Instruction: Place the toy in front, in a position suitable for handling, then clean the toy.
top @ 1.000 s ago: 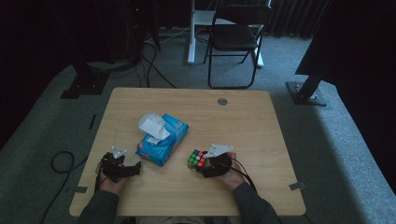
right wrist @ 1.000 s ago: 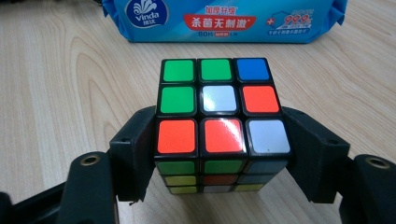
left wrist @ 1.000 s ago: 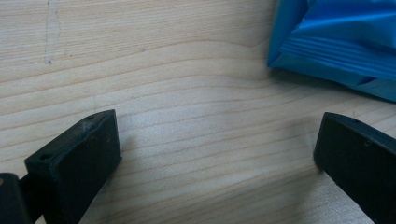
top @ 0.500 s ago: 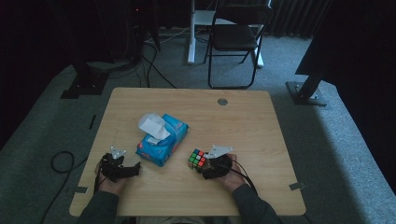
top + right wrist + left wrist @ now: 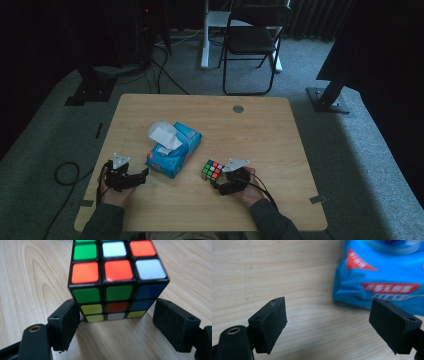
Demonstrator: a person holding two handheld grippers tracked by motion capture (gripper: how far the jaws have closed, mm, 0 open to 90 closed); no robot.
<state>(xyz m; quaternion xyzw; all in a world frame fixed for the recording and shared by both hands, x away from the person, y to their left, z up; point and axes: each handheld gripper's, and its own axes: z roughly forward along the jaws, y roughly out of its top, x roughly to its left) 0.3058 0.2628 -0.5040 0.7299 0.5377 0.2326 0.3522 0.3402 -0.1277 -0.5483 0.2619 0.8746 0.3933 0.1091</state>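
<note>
Right gripper (image 5: pixel 218 184) at six o'clock of the table (image 5: pixel 280 135), jaws just opening, flanking the puzzle cube (image 5: pixel 212 170) (resting on wood, no firm pinch). Left gripper (image 5: pixel 145 173) wide apart, just narrowing, empty, tissue pack (image 5: pixel 175 150) at two o'clock.

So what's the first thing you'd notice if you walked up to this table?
Probably the bright, many-coloured puzzle cube near the front edge of the pale wooden table, right at the tips of the right gripper, whose black jaws have just been opening and stand on either side of it. Next is the shiny blue tissue pack with a white tissue sticking up, left of the cube, with the open left gripper pointing at it.
</note>
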